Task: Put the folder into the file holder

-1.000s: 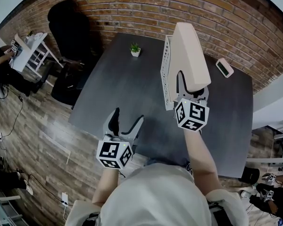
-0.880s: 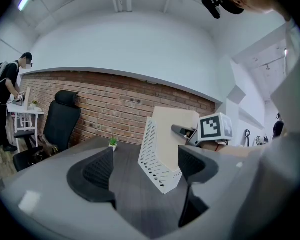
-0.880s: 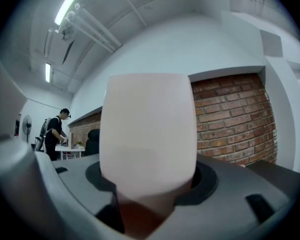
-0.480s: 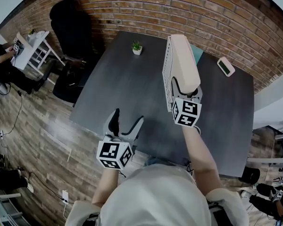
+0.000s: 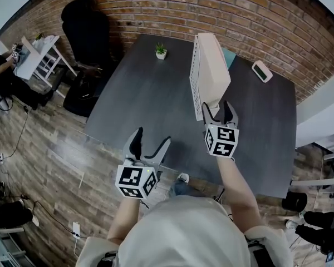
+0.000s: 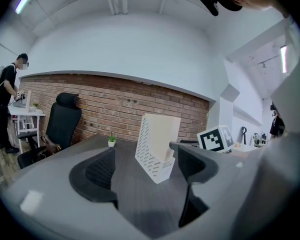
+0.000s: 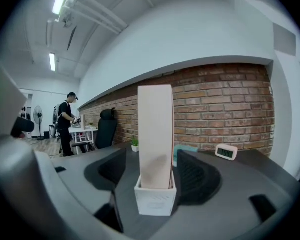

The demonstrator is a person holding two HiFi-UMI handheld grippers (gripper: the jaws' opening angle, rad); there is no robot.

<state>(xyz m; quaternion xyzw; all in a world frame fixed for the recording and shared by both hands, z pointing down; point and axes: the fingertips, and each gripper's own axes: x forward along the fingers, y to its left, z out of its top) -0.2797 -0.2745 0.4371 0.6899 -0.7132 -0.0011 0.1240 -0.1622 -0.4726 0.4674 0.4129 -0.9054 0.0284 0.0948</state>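
Head view, looking steeply down: a white file holder (image 5: 196, 77) stands on a dark grey table (image 5: 139, 104). The cream folder (image 5: 212, 65) stands upright inside it, its top rising well above the holder's walls.

My right fingers (image 5: 229, 112) sit at the near end of the file holder, spread wide, one on each side of it. They have just been opening. In the right gripper view the folder and the holder's end stand between them with a gap on both sides. The pads appear to touch neither, though the wide lens makes this hard to be sure of.

My left fingers (image 5: 134, 144) are wide apart too and hold nothing. They hover at the table's near edge, to the left of the file holder and well apart from it.

Beyond the file holder, to its left, is a small potted plant (image 5: 161, 51). To its right lies a small white clock (image 5: 261, 71). A teal item (image 5: 228, 57) shows just behind the file holder.
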